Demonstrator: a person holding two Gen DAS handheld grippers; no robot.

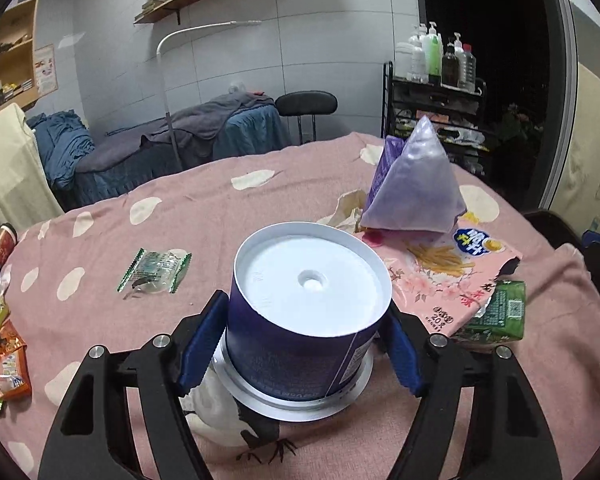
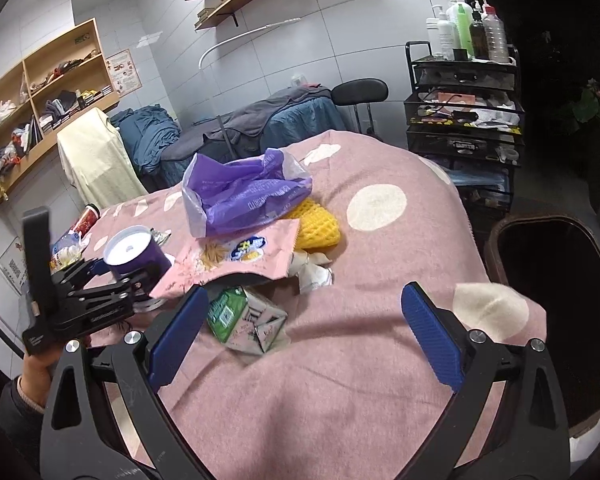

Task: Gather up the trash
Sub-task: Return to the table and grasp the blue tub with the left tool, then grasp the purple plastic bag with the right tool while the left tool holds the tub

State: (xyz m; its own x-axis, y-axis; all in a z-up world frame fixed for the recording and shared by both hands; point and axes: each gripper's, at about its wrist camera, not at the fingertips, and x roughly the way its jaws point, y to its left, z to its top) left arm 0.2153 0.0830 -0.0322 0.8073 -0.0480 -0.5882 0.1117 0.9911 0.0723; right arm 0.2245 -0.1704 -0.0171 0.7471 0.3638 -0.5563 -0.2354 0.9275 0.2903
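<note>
The left claw (image 1: 306, 344) was clenched around a purple upside-down tub (image 1: 300, 320), its blue pads pressing both sides, the tub's lid rim resting on the pink spotted table (image 1: 204, 216). The right claw (image 2: 304, 336) hung released above the table, nothing between its pads. Just ahead of it lay a crushed green carton (image 2: 244, 316), partly under a pink snack bag (image 2: 236, 260)

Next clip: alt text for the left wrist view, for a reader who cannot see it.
The left gripper has its blue fingers on either side of an upside-down purple tub on a pink spotted blanket. A clear wrapper lies to its left; a pink snack bag and a green carton to its right.
</note>
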